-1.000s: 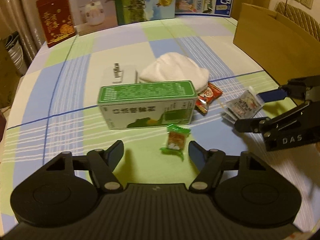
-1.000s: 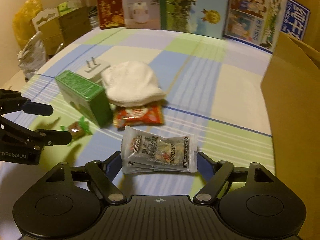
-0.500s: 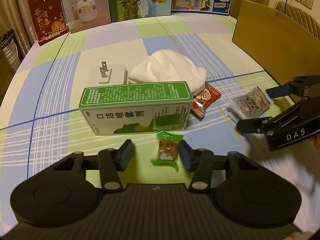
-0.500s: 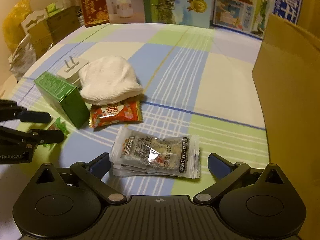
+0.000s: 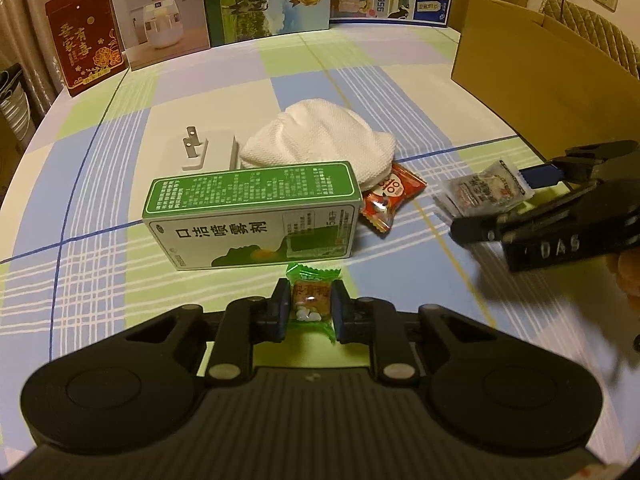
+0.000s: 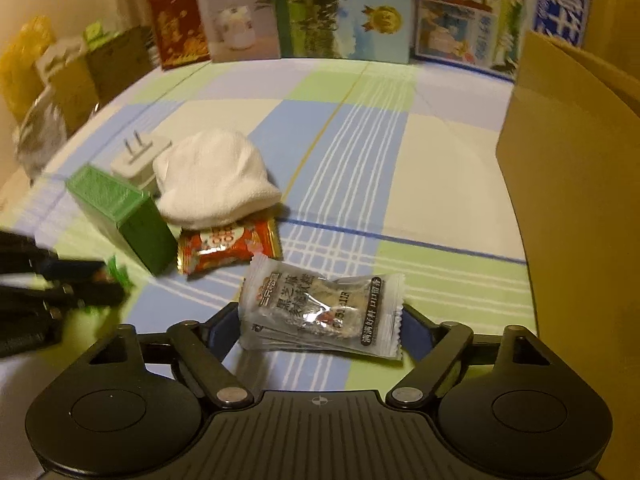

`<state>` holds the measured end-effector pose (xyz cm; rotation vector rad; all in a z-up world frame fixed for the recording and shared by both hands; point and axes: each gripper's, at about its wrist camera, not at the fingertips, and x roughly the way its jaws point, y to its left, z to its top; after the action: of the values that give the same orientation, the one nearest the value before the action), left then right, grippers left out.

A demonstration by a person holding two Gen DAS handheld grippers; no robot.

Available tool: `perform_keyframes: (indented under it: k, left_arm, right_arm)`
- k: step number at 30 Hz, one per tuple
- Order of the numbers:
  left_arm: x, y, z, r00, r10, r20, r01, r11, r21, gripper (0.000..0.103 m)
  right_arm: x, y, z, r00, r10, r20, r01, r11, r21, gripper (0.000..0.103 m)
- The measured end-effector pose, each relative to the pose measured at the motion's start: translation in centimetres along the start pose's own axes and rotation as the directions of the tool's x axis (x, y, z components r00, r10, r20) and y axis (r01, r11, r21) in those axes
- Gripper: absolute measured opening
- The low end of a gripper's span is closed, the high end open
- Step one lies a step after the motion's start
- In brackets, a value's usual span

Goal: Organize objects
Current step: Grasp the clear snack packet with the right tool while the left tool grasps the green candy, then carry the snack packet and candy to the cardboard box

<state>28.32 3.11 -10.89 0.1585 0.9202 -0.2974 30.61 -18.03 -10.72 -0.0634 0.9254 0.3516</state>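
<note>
Checkered cloth covers the desk (image 5: pixel 100 240), product boxes lined up at the back, cardboard box (image 5: pixel 532 76) open on the right, likely the drop target. Left claw (image 5: pixel 307 312) clenched on the green-wrapped candy (image 5: pixel 310 296), just in front of the green spray box (image 5: pixel 256 216); the pinch across the wrapper's middle looks firm enough to lift. Right claw (image 6: pixel 322 324) spread wide, fingers flanking the clear snack packet (image 6: pixel 320 312), not yet gripping. Red snack packet (image 6: pixel 230 244) half tucked under the white cloth (image 6: pixel 212 176).
</note>
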Motion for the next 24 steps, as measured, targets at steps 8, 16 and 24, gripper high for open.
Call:
perform_keyframes:
  k: [8, 16, 24]
  left_arm:
    - [-0.6, 0.2, 0.1, 1.000, -0.003, 0.007, 0.003, 1.000, -0.014, 0.017]
    - [-1.7, 0.2, 0.4, 0.999, -0.005, 0.033, 0.006, 1.000, -0.030, 0.017]
    - [-4.9, -1.1, 1.3, 0.994, -0.032, 0.105, 0.038, 0.998, -0.055, 0.017]
  right_arm:
    - [-1.1, 0.3, 0.3, 0.999, -0.010, 0.042, 0.010, 1.000, 0.012, 0.077]
    - [-2.9, 1.0, 0.6, 0.996, 0.006, 0.090, -0.008, 1.000, 0.023, 0.077]
    - [-7.8, 1.9, 1.4, 0.975, -0.026, 0.219, 0.019, 0.999, 0.033, 0.077]
